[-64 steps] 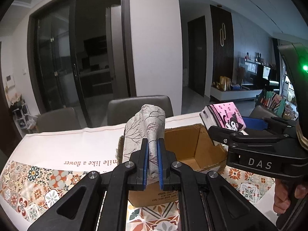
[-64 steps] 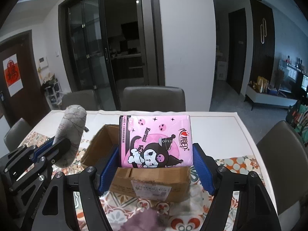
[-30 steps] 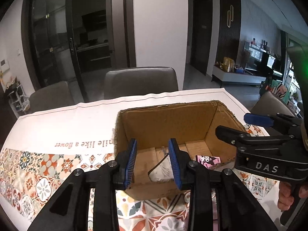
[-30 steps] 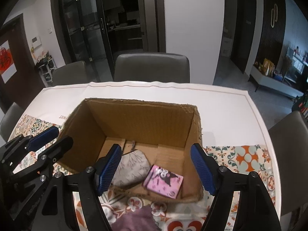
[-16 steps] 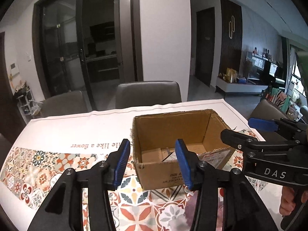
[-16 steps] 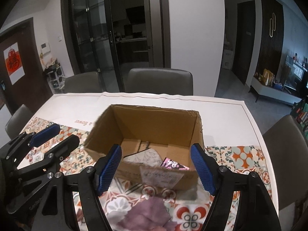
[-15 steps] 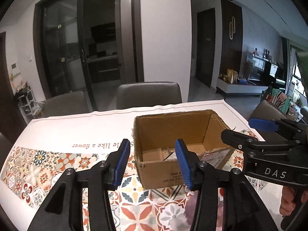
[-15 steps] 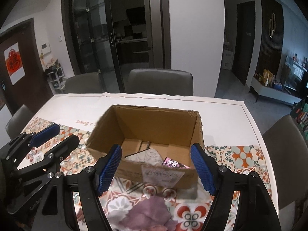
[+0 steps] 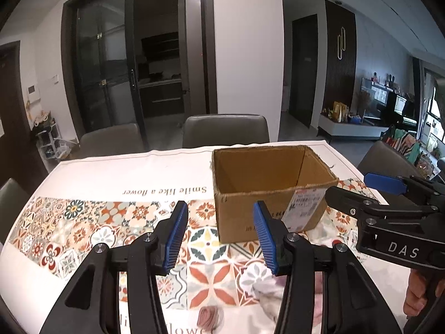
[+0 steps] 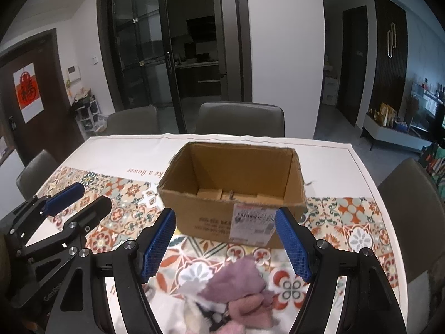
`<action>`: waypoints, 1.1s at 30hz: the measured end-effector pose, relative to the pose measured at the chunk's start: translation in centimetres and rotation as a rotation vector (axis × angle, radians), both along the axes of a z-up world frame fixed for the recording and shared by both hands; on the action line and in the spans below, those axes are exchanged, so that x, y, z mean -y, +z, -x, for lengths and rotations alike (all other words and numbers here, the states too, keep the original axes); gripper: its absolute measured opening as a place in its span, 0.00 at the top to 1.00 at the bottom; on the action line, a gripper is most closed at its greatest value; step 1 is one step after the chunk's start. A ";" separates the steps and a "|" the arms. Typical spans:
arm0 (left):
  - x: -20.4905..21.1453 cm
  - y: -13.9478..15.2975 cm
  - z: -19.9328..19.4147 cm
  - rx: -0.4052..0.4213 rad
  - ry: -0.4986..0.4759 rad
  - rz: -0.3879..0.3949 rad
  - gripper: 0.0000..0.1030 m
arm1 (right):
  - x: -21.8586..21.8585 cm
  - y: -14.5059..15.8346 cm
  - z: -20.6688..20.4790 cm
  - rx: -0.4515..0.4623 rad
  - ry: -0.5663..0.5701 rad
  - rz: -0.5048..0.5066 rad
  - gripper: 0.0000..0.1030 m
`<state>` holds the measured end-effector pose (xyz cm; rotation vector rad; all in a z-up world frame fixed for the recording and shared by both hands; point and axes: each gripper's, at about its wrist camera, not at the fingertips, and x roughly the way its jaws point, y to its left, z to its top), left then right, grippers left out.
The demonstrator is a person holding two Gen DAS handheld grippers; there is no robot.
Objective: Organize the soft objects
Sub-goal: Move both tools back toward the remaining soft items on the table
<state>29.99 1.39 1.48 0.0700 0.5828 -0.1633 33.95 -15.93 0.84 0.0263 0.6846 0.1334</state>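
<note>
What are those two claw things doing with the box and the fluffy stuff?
A person holds one claw in each hand to tidy soft things into the open brown cardboard box on the patterned tablecloth. Right now the left gripper and right gripper are both open and empty. A heap of pink and purple fluffy cloths lies in front of the box, under the right gripper.

The tablecloth (image 9: pixel 133 172) carries the printed line "Smile like a flower", seen upside down. The right gripper (image 9: pixel 400 194) body is marked "DAS". The shipping label (image 10: pixel 254 218) on the cardboard box (image 10: pixel 211 217) is illegible.
</note>
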 end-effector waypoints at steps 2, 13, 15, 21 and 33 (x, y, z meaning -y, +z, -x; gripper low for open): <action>-0.3 -0.2 0.7 -0.001 0.002 -0.006 0.54 | -0.3 -0.3 0.7 -0.007 -0.001 -0.015 0.27; -1.9 -3.3 5.3 -0.036 -0.021 -0.053 0.54 | -1.5 -2.5 4.3 -0.054 -0.016 -0.022 0.27; -2.2 -3.9 6.0 -0.053 -0.025 -0.051 0.54 | -1.8 -3.1 5.0 -0.067 -0.016 -0.015 0.27; -2.5 -5.8 7.5 -0.113 -0.049 -0.058 0.54 | -2.5 -4.7 7.0 -0.093 -0.031 0.019 0.27; -3.8 -10.0 8.1 -0.222 -0.067 -0.072 0.54 | -3.8 -8.8 8.4 -0.193 -0.040 0.052 0.27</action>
